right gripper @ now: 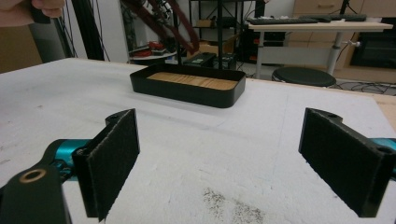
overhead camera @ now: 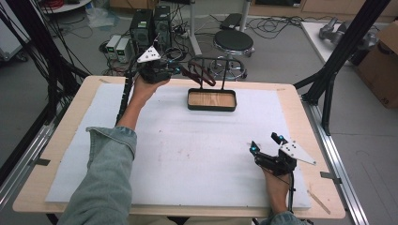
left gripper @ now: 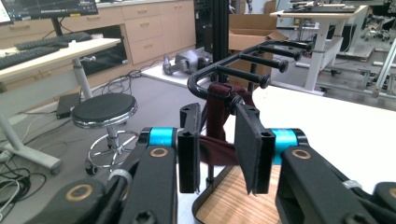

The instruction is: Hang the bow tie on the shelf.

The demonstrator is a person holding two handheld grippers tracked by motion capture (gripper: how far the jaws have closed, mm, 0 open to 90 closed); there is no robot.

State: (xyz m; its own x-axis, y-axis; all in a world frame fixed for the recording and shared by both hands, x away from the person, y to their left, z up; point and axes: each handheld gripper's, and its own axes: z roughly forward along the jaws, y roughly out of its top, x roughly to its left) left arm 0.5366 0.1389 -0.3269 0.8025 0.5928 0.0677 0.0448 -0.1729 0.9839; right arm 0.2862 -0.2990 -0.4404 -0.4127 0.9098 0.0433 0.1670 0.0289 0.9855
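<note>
High view: the left gripper (overhead camera: 174, 69) is held at the far edge of the desk (overhead camera: 61, 122), at the black rack (overhead camera: 212, 77) that rises from a wood-floored tray (overhead camera: 211, 100). A dark red strap (overhead camera: 202, 75) hangs in a loop from the rack's upper pegs. The right gripper (overhead camera: 266, 143) rests low over the white mat (overhead camera: 187, 154) at the near right, well apart from the tray.

Left gripper view: the jaws stand partly open on either side of the strap (left gripper: 217, 116), which hangs from a peg between them. The pads (left gripper: 247, 151) do not appear to press on it; the grip reads as released or nearly so. The rack's pegs (left gripper: 254, 58) run off to the upper right.

Right gripper view: the jaws stand wide open with nothing between them, pointing across the mat toward the tray (right gripper: 189, 86). The strap (right gripper: 161, 21) hangs behind it.

Judgement: the strap looks light, limp and fabric-like, so it should sag and swing when moved. It is best pinched across its flat width just below the peg, where it hangs straight. It is not fragile, though a loose pinch may let it slip.
</note>
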